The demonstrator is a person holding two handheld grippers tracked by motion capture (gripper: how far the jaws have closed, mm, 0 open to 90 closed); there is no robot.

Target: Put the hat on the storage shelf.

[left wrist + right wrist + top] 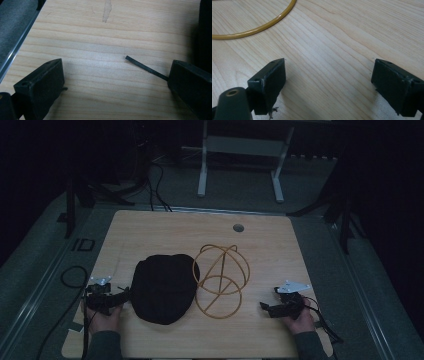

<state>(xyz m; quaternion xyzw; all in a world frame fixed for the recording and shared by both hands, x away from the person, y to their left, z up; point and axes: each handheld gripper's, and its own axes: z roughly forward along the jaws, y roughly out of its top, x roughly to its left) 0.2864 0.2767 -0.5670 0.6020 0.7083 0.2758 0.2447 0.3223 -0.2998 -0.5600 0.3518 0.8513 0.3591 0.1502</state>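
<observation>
Black cap lies mid-desk, details lost in dimness, wire frame at right; left gripper and right gripper gape wide, empty.

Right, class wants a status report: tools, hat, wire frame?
Left tool open beside black hat. Right tool open, empty. Wire frame touches hat. Nothing blocking.

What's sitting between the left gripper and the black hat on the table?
Nothing visible. The left gripper has open jaws just beside the black hat, with bare wooden table between them.
</observation>
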